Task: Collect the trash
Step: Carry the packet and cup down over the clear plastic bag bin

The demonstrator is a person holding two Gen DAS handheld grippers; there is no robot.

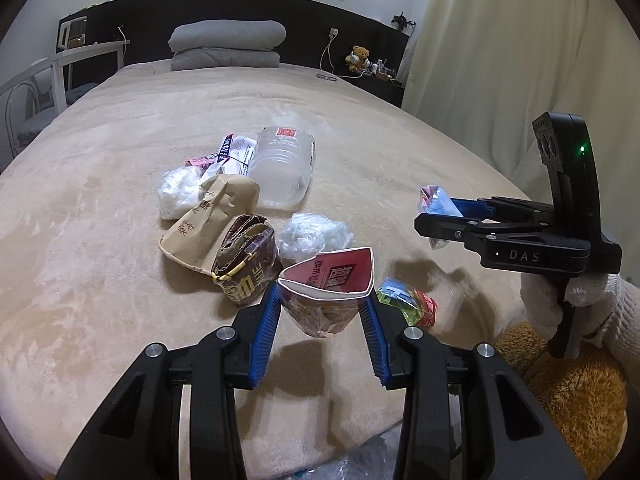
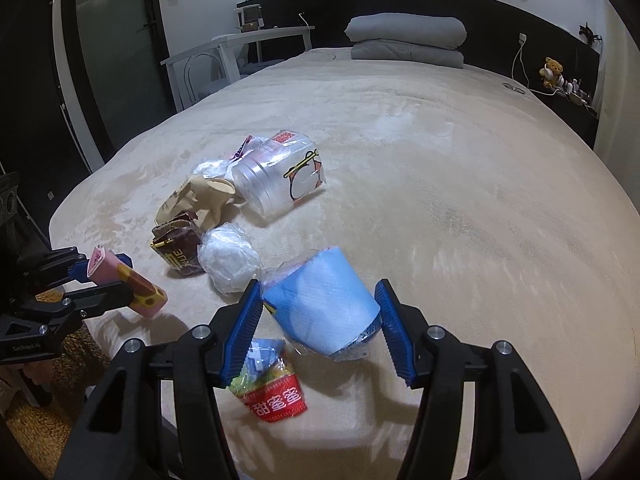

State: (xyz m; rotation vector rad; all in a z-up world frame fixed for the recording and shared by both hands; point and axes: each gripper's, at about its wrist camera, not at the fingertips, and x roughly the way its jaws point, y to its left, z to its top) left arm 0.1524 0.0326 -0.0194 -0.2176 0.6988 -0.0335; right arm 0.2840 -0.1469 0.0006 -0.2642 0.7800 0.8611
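A wide bed (image 1: 120, 184) covered in a beige plush blanket fills the room, with a dark headboard (image 1: 224, 12) behind it and two grey folded pillows (image 1: 226, 46) stacked at its head. A cream curtain (image 1: 500, 40) hangs at one side, a white table (image 2: 260, 40) stands at the other, and a small teddy bear (image 1: 358, 57) sits on the bedside shelf.

Loose trash lies clustered near the foot of the bed: one clear plastic cup (image 1: 286, 166) on its side, one crumpled brown paper bag (image 1: 208, 220), one dark brown wrapper (image 1: 246, 260), two white plastic wads (image 1: 314, 236), and some small printed packets (image 1: 228, 154) behind the cup. A red-and-green snack packet (image 2: 276, 384) lies nearest the edge.

The left gripper (image 1: 324, 316) is clamped on a pink-and-clear wrapper (image 1: 330, 280), lifted off the blanket. The right gripper (image 2: 320, 328) pinches a blue wrapper (image 2: 324, 304), also raised above the bed.
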